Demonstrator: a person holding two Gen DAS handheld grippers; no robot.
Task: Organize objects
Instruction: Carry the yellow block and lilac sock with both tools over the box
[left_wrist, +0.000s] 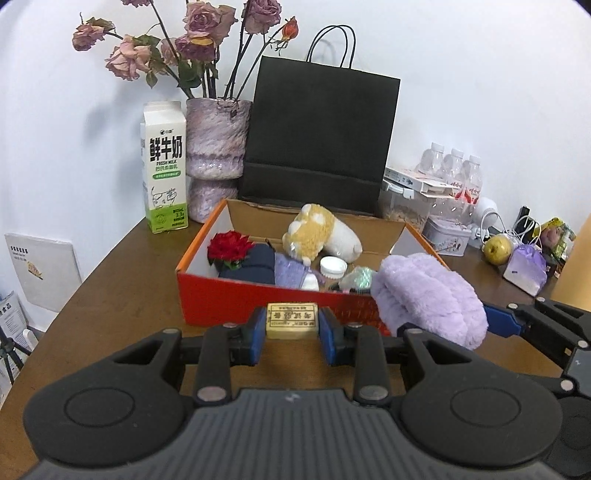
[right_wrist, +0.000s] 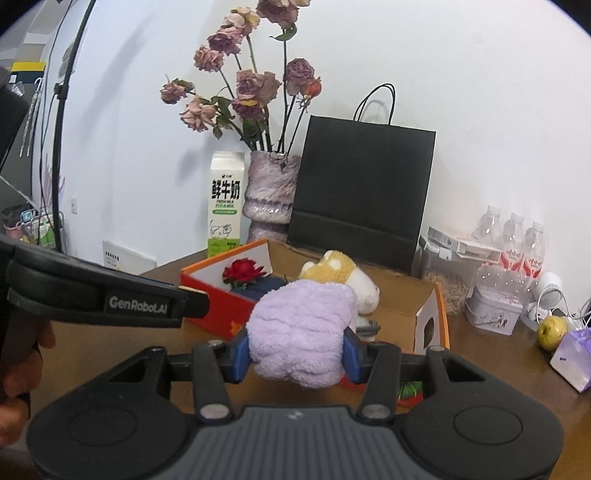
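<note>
A small tan eraser (left_wrist: 292, 320), printed face up, and a fluffy lilac plush bundle (right_wrist: 301, 334) are held just before an open orange box (left_wrist: 258, 299) of assorted items.

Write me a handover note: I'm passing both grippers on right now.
Left gripper: shut on a small tan eraser block.
Right gripper: shut on a fluffy purple cloth.
Both are held just short of the orange box.
Done: red rose, plush toy, navy cloth and white cap already lie inside.
Left: put both held items away.
</note>
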